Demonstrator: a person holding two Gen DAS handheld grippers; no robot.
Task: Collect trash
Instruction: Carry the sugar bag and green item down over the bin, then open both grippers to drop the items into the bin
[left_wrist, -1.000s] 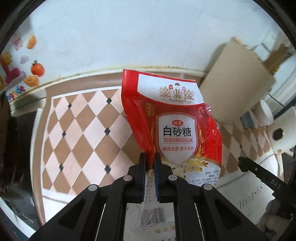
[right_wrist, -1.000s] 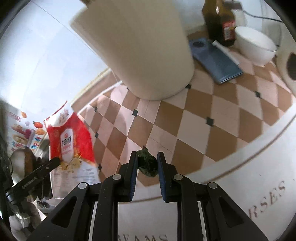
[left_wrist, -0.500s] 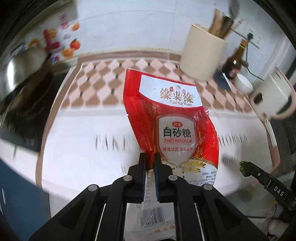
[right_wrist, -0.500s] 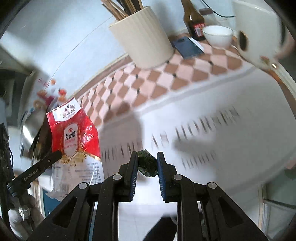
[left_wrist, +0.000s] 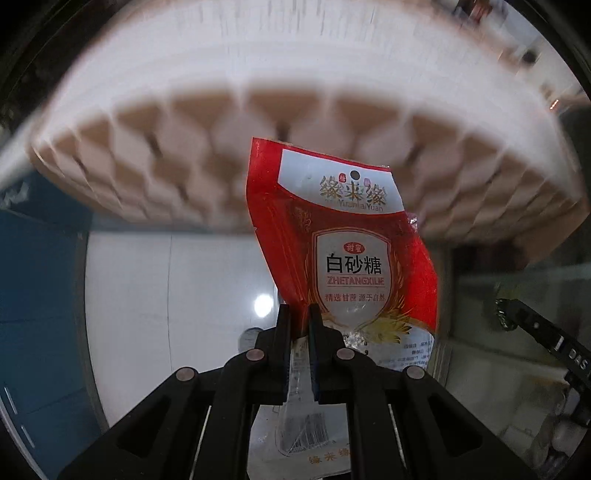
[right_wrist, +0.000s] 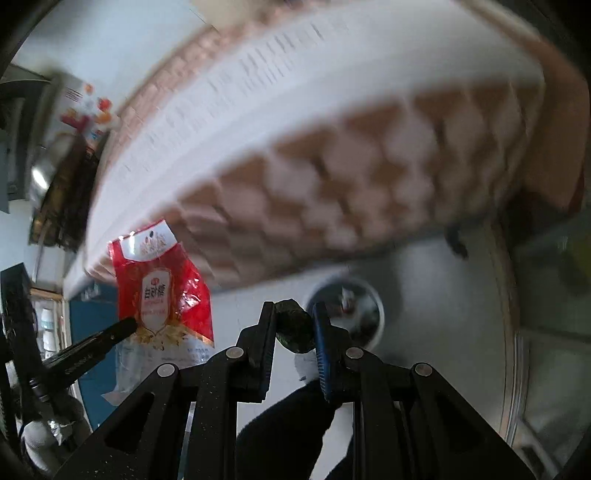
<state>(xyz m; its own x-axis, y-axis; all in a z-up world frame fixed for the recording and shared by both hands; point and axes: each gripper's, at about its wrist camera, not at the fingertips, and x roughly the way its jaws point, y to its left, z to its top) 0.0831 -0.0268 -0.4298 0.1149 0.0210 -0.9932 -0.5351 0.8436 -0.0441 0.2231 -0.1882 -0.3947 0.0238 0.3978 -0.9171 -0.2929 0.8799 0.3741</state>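
My left tongs (left_wrist: 298, 321) are clamped on the lower part of a red sugar bag (left_wrist: 343, 251), which stands upright above them, its white header strip at the top and its clear, printed bottom hanging down between the arms. In the right wrist view I see the same sugar bag (right_wrist: 160, 291) off to the left of my right tongs, with the left tongs' black finger (right_wrist: 110, 334) reaching onto it.

My right tongs (right_wrist: 294, 326) are closed on a small dark green wad (right_wrist: 293, 326), which sits pinched between the two pads near their tips.

Above the bag, the blurred edge of the table (left_wrist: 295, 122) fills the upper part of both views, covered by a cloth with a brown and pink diamond pattern hanging down its side. Below the table and just behind the bag I see a pale tiled floor (left_wrist: 177, 302) with a bright light spot on it. To the right of my right tongs, a round rimmed container (right_wrist: 345, 314) sits on the floor; its contents are too blurred to tell.
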